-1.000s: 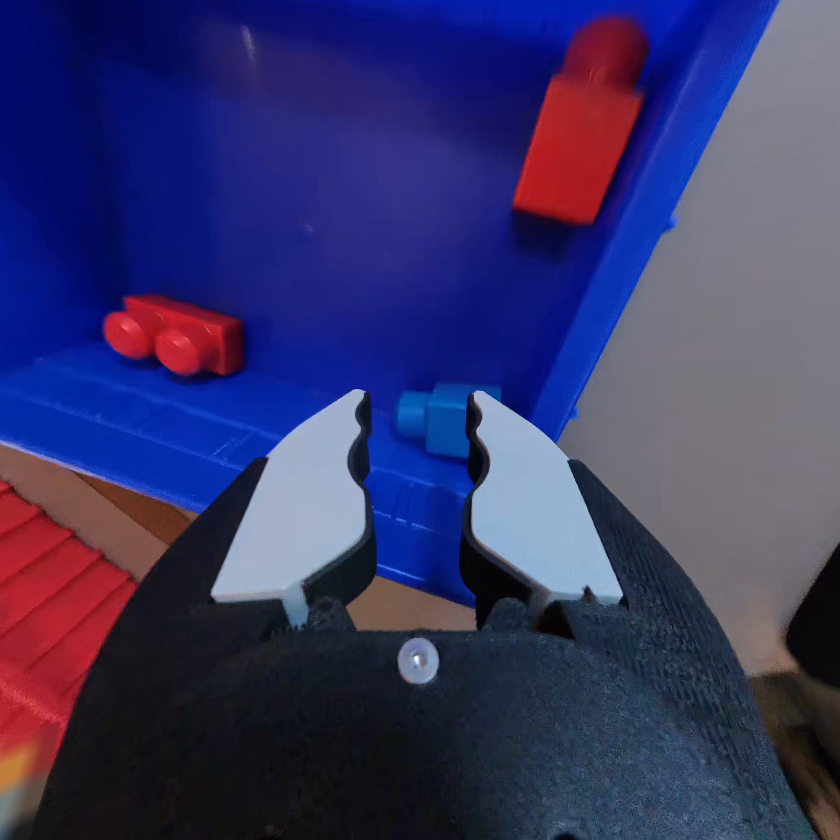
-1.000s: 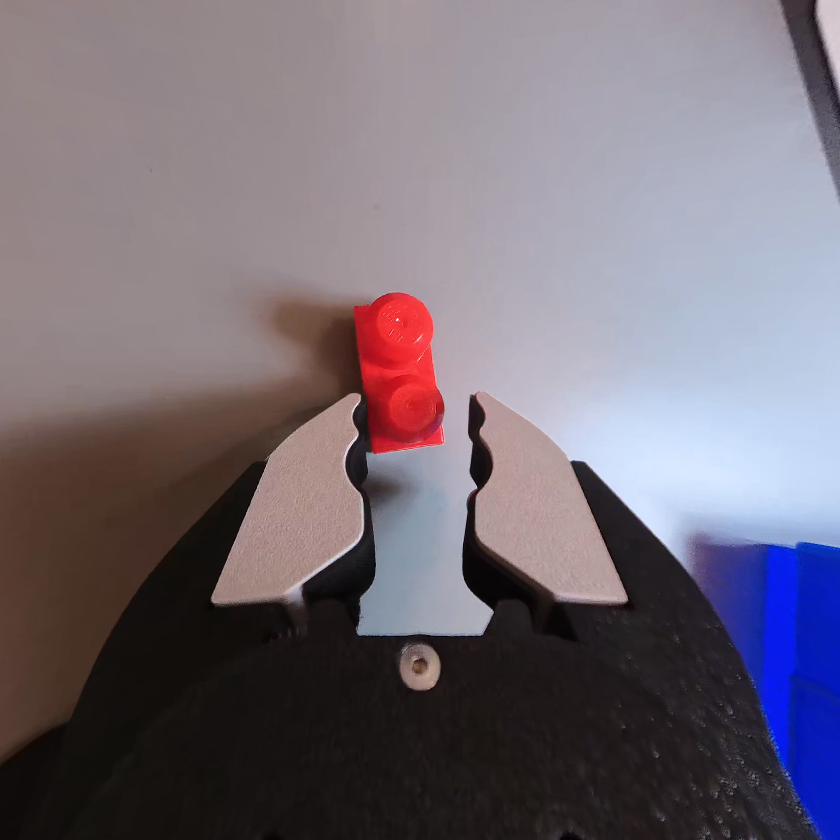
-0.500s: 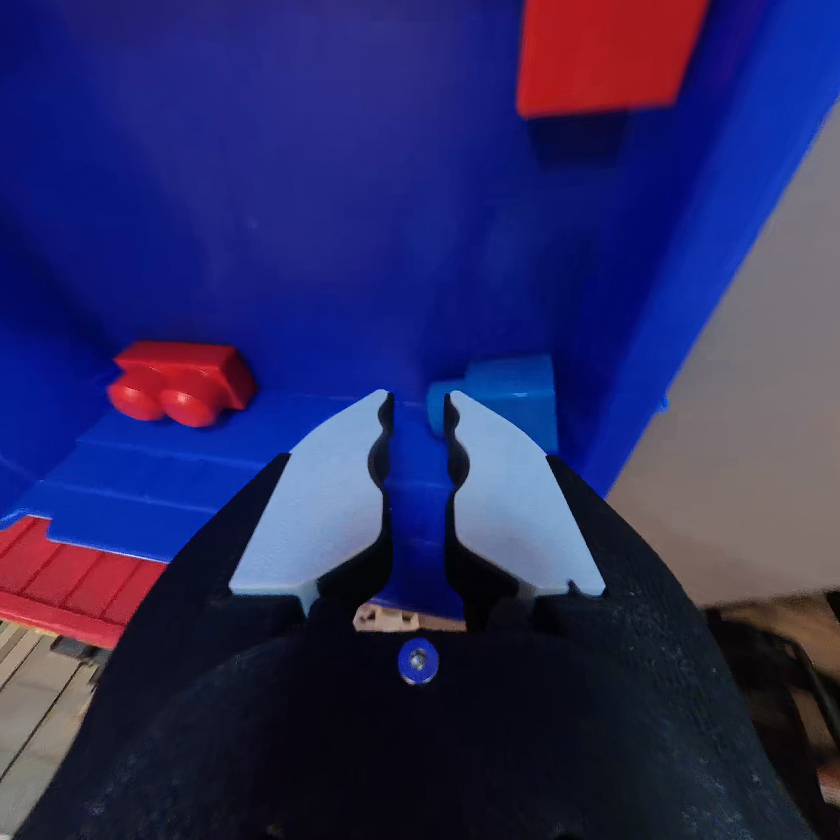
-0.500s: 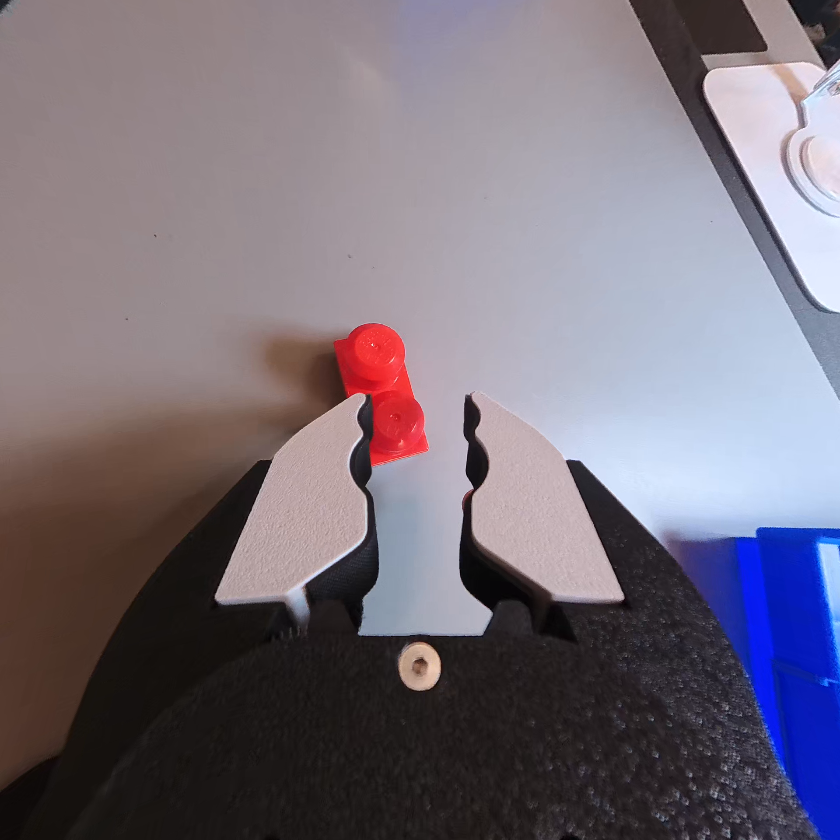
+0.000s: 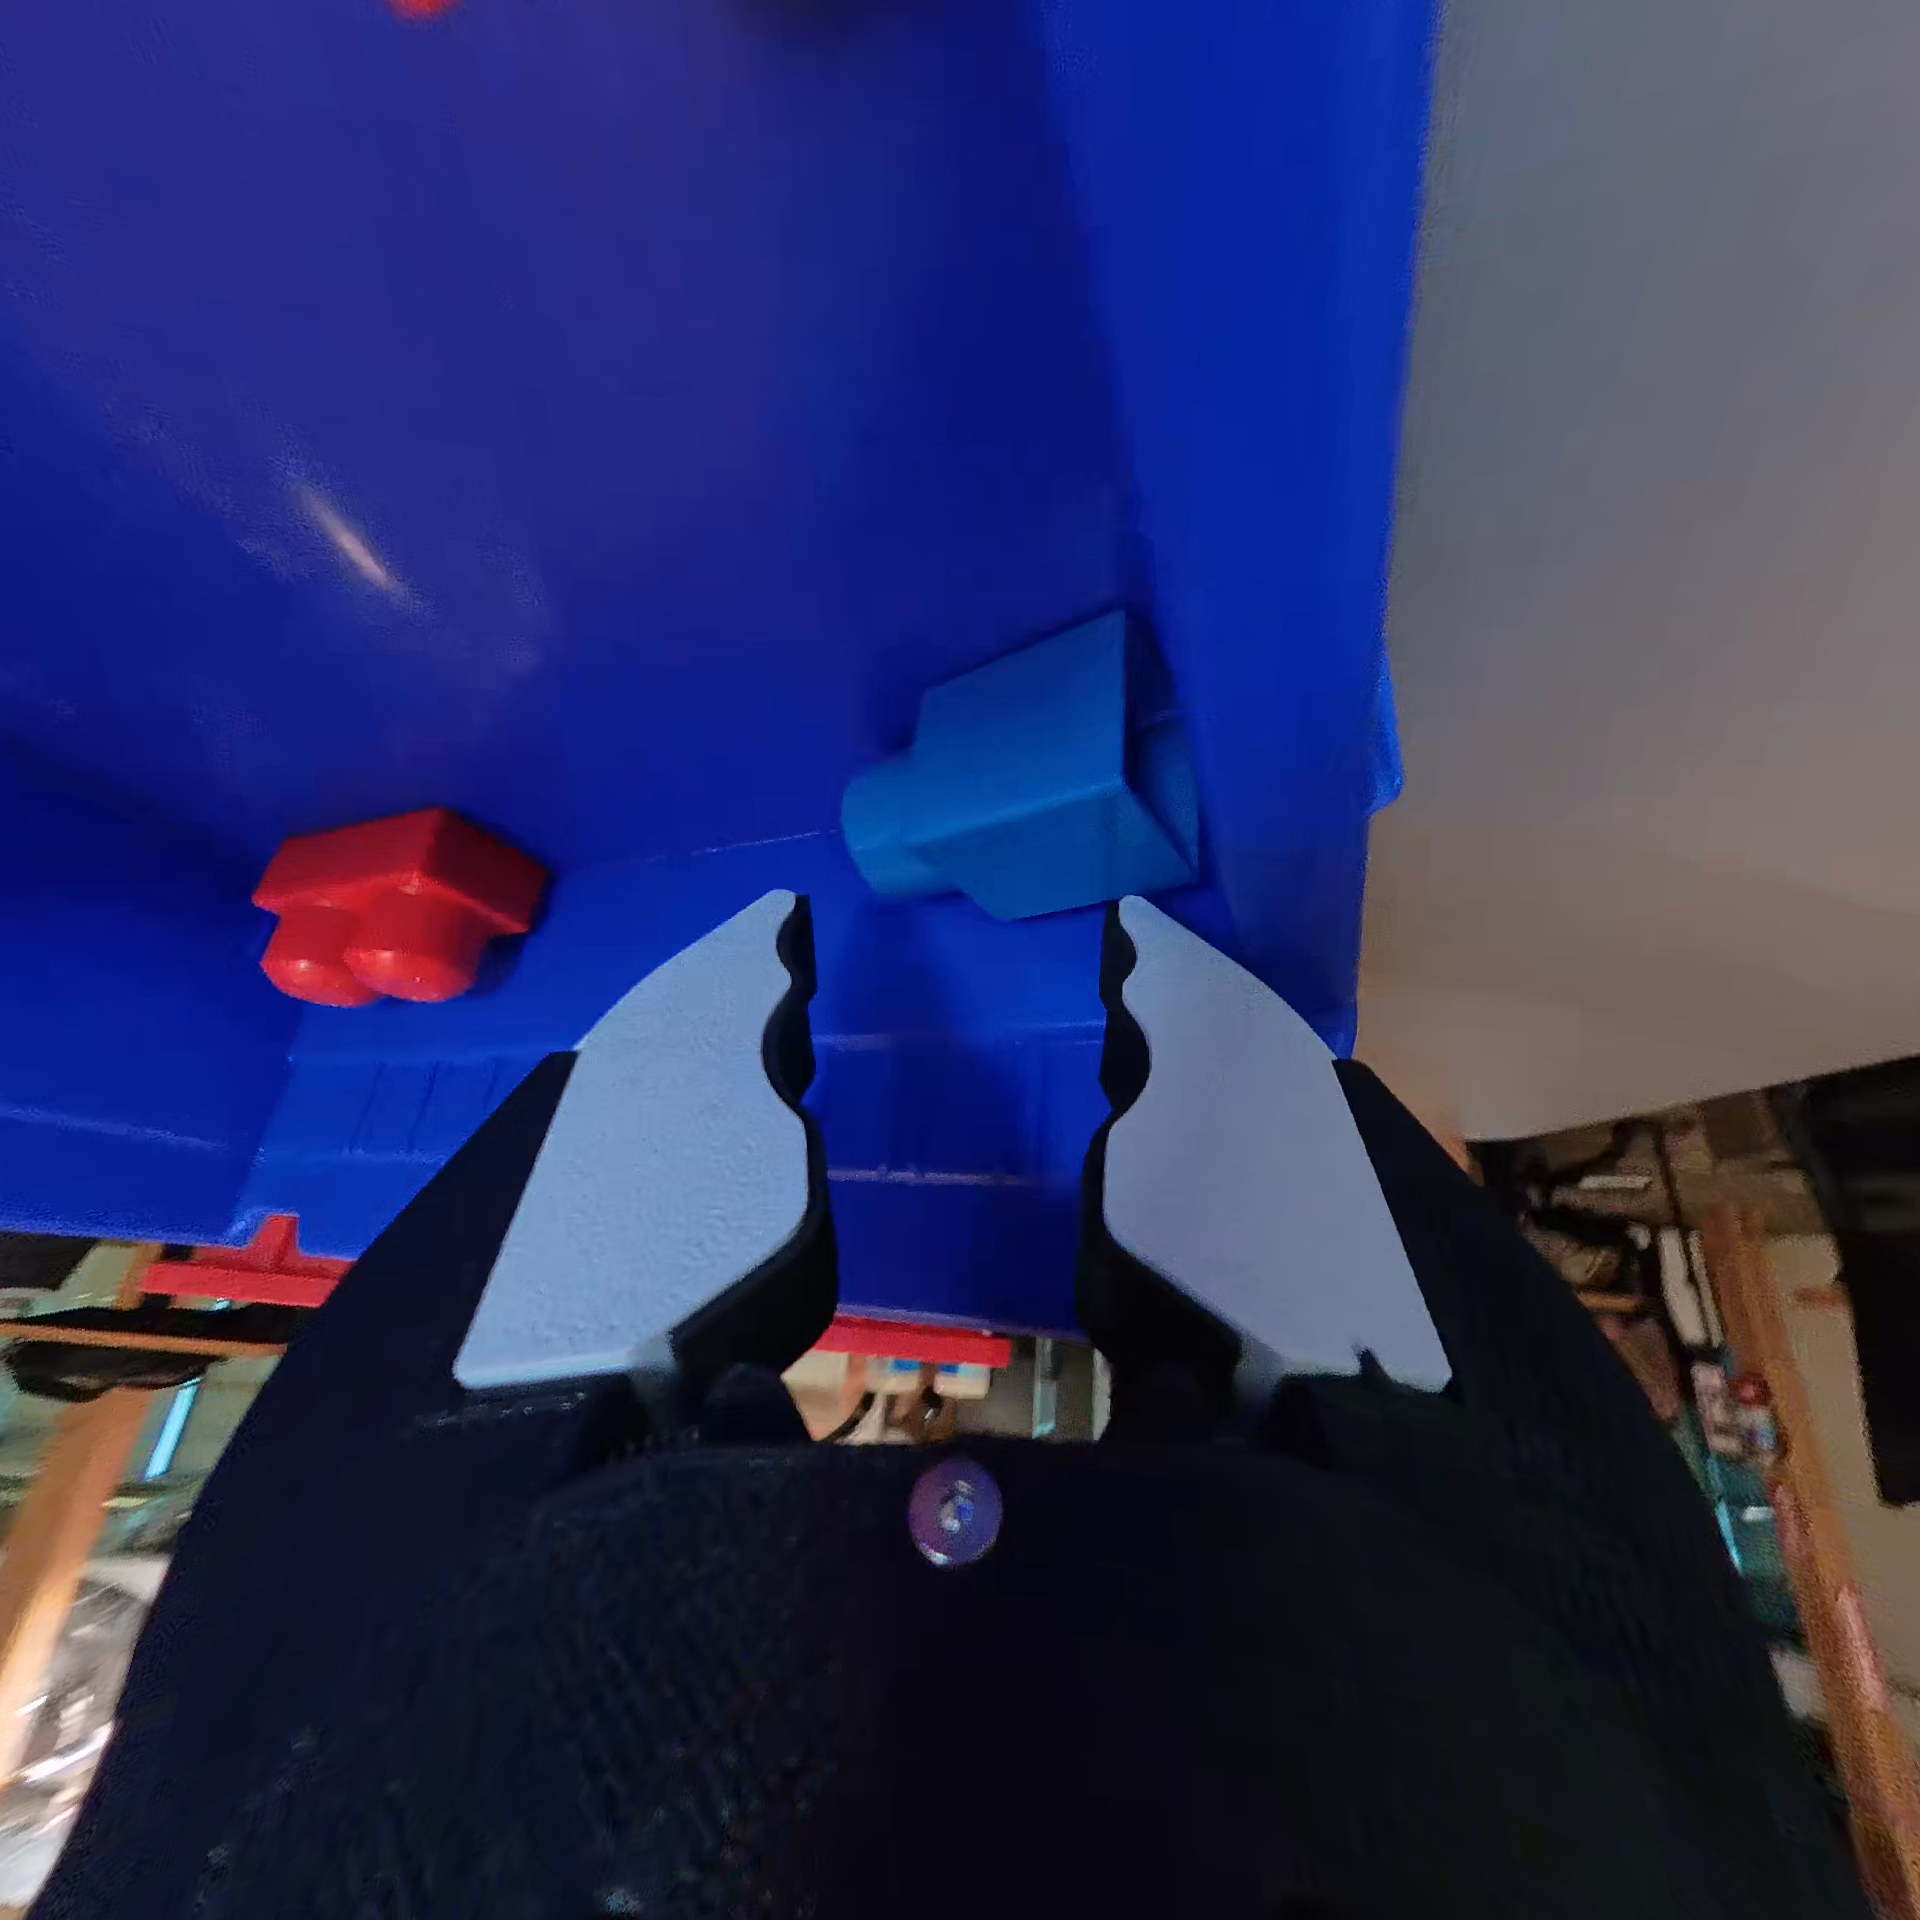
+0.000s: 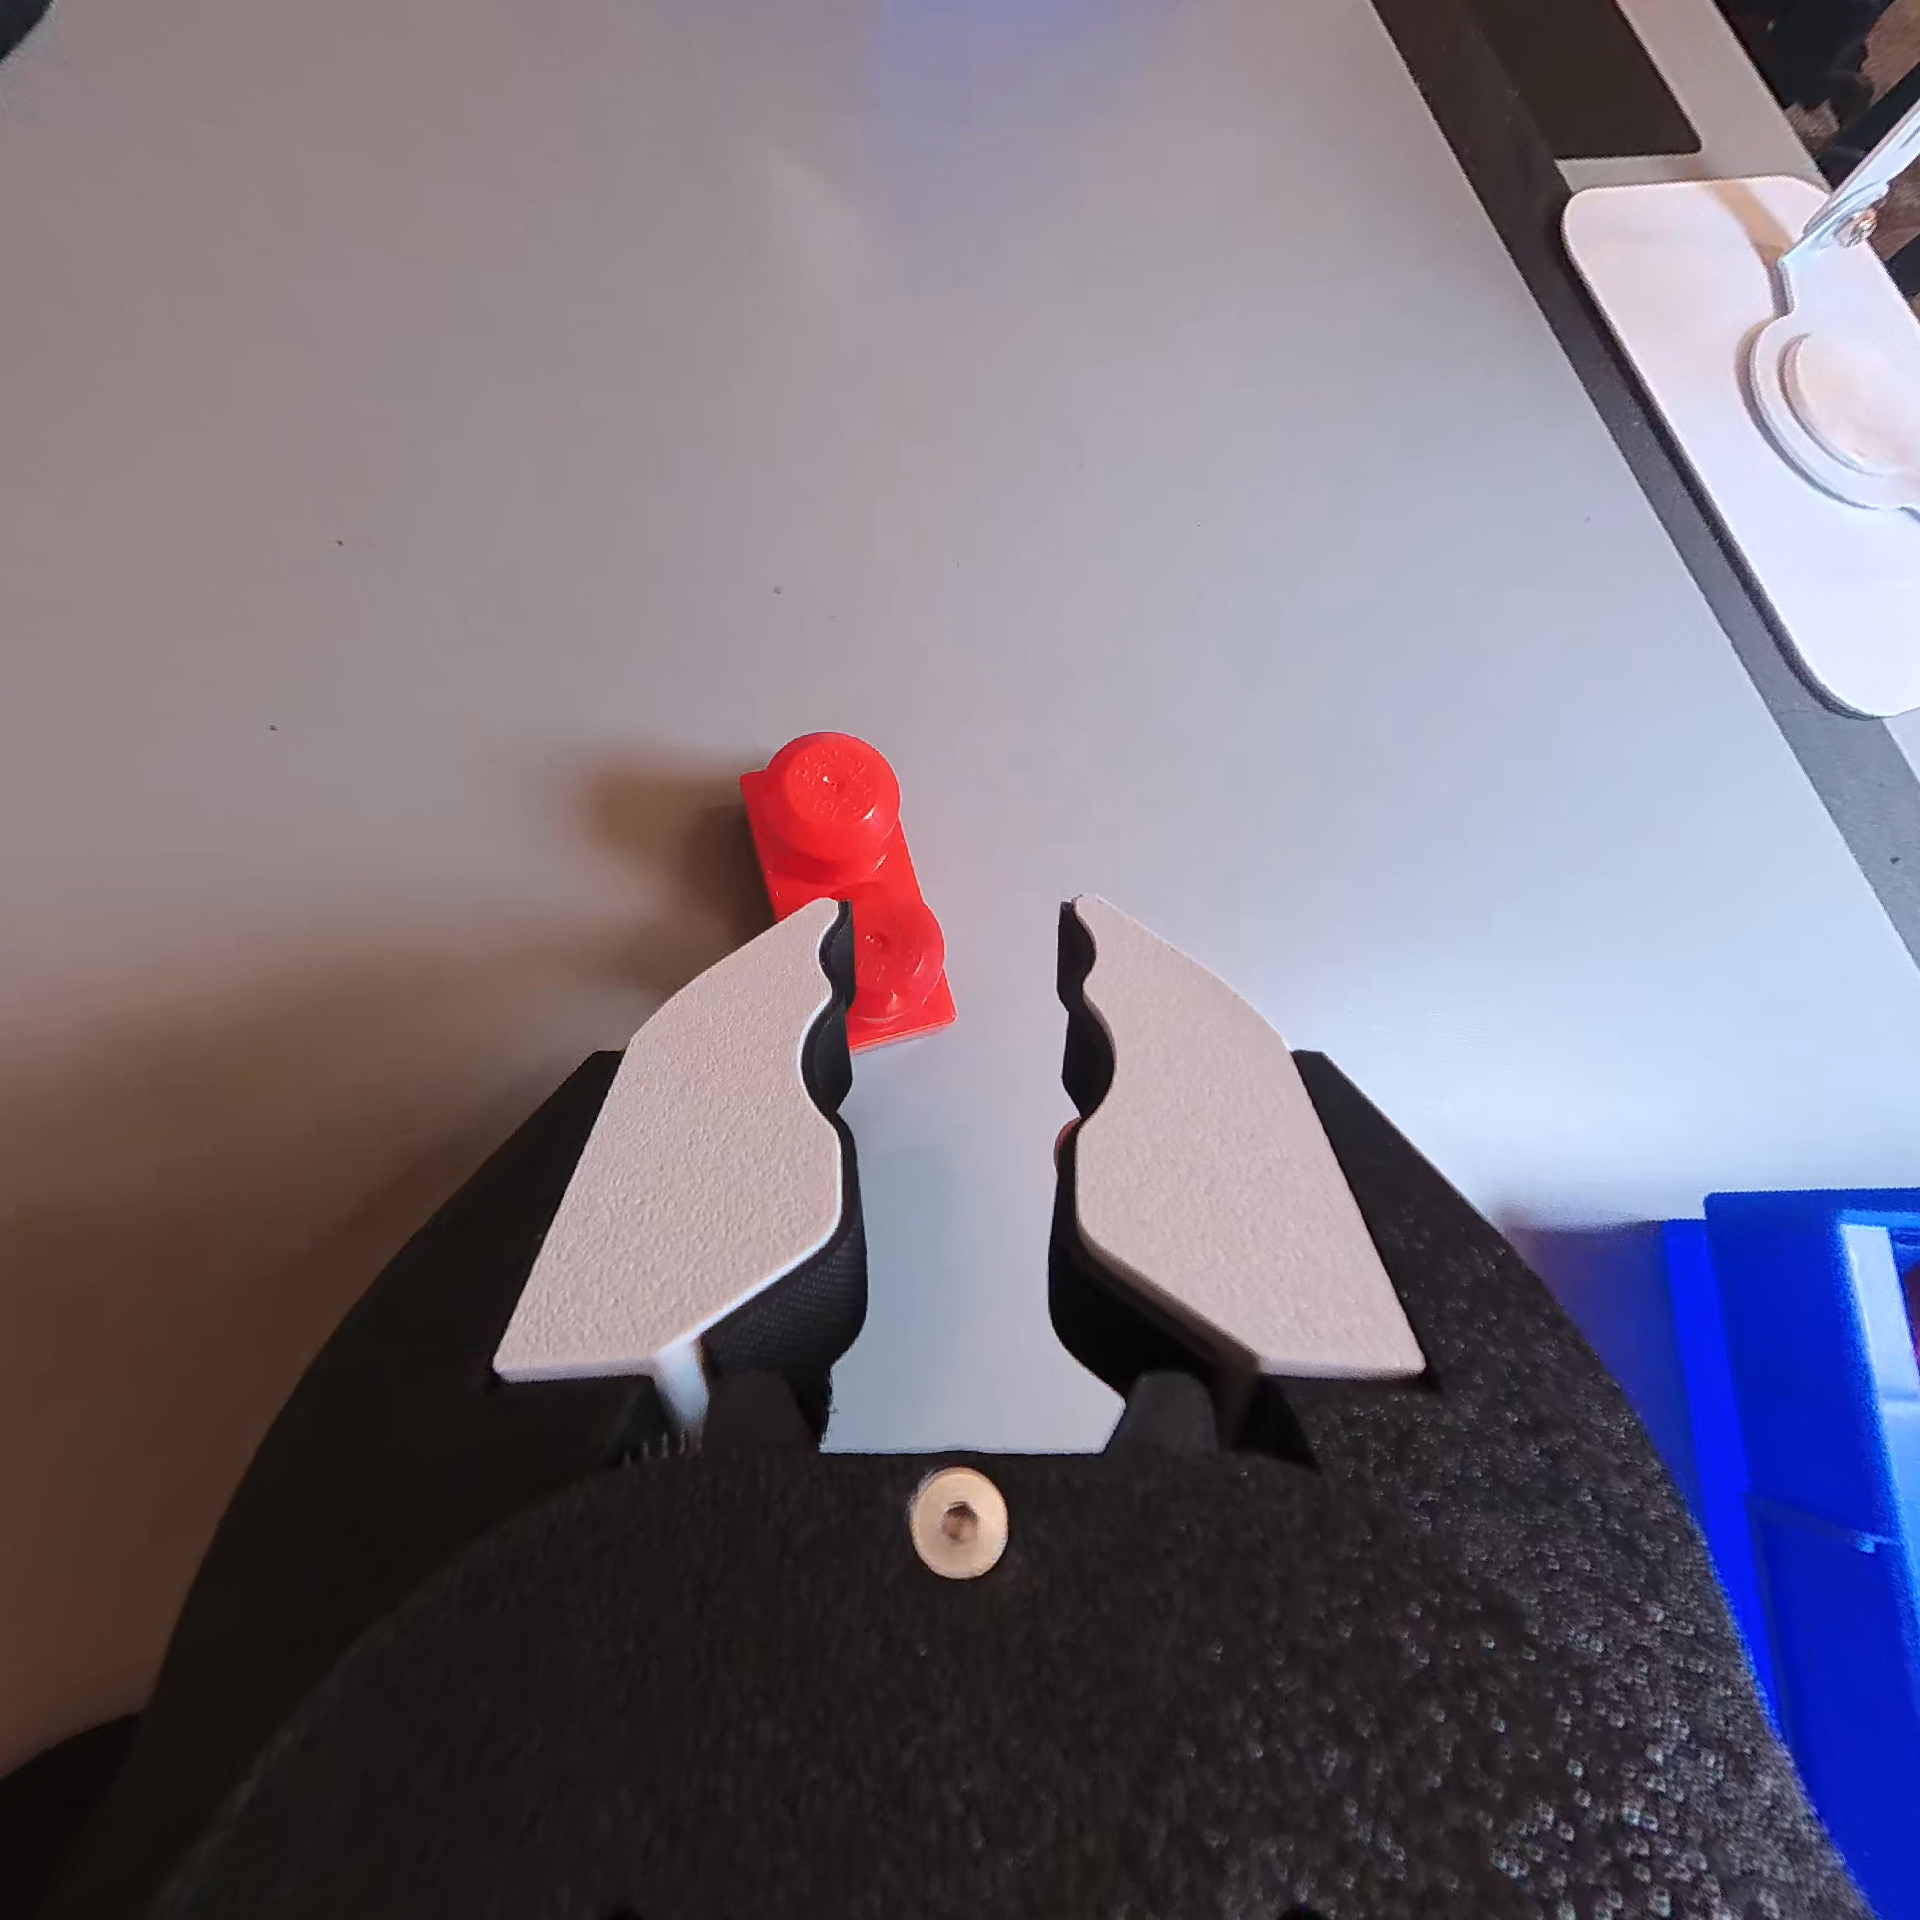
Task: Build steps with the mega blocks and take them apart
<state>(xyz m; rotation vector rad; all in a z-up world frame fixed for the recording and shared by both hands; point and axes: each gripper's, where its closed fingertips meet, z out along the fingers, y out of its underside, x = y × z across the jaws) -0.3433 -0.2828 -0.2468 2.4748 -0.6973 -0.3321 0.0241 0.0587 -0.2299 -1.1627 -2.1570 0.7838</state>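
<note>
In the left wrist view, a light blue one-stud block [image 5: 1023,795] lies on its side in the near right corner of a blue bin [image 5: 582,436]. A red two-stud block [image 5: 400,904] lies to its left. My left gripper [image 5: 956,914] is open and empty, its tips just short of the blue block. In the right wrist view, a red two-stud block [image 6: 847,883] stands studs up on the grey table [image 6: 935,416]. My right gripper [image 6: 951,920] is open and empty above it; the left finger [image 6: 727,1122] hides part of the block.
The bin's right wall [image 5: 1247,520] stands close to the blue block. A red bin edge [image 5: 239,1273] shows under the blue bin. The blue bin's corner [image 6: 1808,1403] shows at the lower right of the right wrist view. A white tray [image 6: 1714,416] lies beyond the table's right edge. Across from one pair of fingers to the other is roughly 50 cm. My right tips are about 60 cm from the red two-stud block [image 5: 400,904], my left tips only 11 cm.
My left gripper has moved closer to the light blue block and opened wider. My right gripper has drawn back up from the red block, which it left on the table.
</note>
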